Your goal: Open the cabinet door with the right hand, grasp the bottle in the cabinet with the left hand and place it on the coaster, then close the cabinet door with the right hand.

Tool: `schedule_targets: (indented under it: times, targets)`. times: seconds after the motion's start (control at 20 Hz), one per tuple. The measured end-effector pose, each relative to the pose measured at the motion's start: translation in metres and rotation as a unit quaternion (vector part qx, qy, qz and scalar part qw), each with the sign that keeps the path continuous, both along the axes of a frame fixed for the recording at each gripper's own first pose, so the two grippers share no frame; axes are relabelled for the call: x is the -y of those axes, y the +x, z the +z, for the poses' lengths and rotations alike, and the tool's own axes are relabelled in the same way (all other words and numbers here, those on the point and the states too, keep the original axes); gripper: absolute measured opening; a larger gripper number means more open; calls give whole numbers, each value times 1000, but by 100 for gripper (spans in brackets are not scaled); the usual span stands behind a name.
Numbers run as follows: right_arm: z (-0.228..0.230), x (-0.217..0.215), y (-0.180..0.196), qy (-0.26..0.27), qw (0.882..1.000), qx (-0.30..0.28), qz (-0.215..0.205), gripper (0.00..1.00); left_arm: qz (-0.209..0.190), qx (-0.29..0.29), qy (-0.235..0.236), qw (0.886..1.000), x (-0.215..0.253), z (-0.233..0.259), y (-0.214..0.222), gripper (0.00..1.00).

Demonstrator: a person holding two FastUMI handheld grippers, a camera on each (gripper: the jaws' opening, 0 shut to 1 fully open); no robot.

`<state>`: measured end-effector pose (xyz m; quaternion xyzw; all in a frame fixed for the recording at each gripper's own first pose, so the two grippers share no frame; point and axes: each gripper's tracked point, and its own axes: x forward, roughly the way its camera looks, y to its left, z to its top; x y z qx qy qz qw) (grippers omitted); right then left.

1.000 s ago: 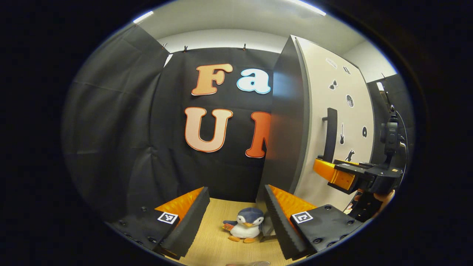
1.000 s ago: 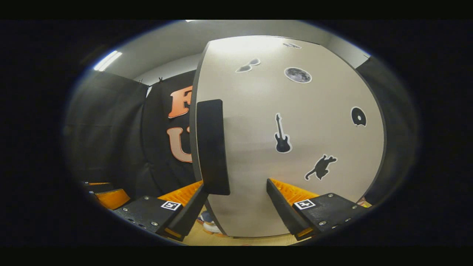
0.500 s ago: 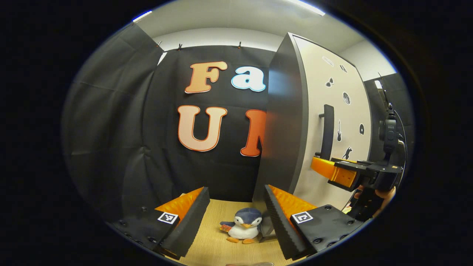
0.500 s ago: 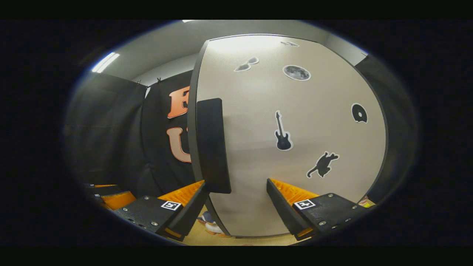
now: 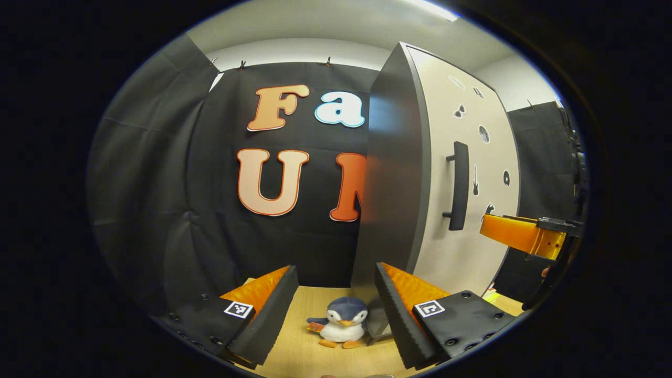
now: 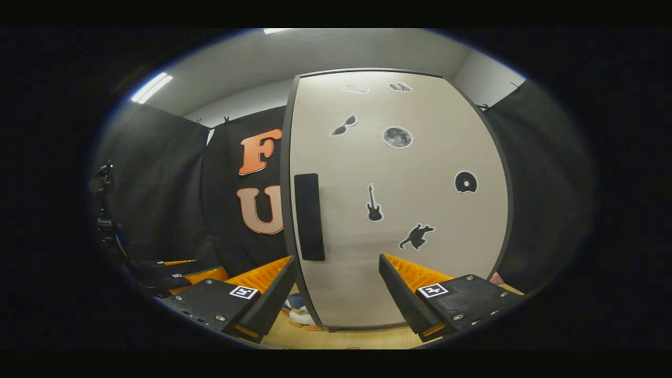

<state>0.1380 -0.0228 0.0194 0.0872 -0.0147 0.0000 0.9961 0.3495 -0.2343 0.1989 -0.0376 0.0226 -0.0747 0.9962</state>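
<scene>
A tall cabinet stands on the wooden table, and its pale door [image 6: 409, 199] with small dark stickers looks flush with the body. The door's dark bar handle [image 6: 309, 217] is upright near its left edge. My right gripper [image 6: 336, 260] is open, a short way in front of the door, touching nothing. In the left gripper view I see the cabinet's dark side [image 5: 394, 173], the door [image 5: 472, 157], the handle [image 5: 458, 186] and the right gripper [image 5: 520, 233] held off to the right of the handle. My left gripper [image 5: 335, 269] is open and holds nothing.
A small plush penguin [image 5: 338, 325] sits on the wooden table [image 5: 304, 346] by the cabinet's left front corner, also visible as the penguin [image 6: 299, 312] low in the right gripper view. The left gripper [image 6: 173, 270] shows at lower left there. Black cloth walls close in the booth.
The right gripper has drawn back from the door handle, so the door looks smaller and farther off. In the left gripper view the cabinet has slid slightly left.
</scene>
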Motion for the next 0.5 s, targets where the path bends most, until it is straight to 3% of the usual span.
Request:
schedule_targets:
  times: [0.25, 0.3, 0.45, 0.5]
  targets:
    - [6, 32, -41, -33, 999, 2, -14, 95, -1, 13, 7, 1000, 25, 14, -21, 93]
    - [5, 40, -49, -39, 999, 2, -15, 95, 2, 17, 9, 1000, 30, 18, -26, 96]
    - [3, 60, -70, -52, 999, 5, -1, 95, 24, 17, -3, 1000, 46, 25, -45, 93]
    - [1, 68, -78, -55, 998, 3, 5, 95, 35, 16, -6, 999, 50, 26, -53, 99]
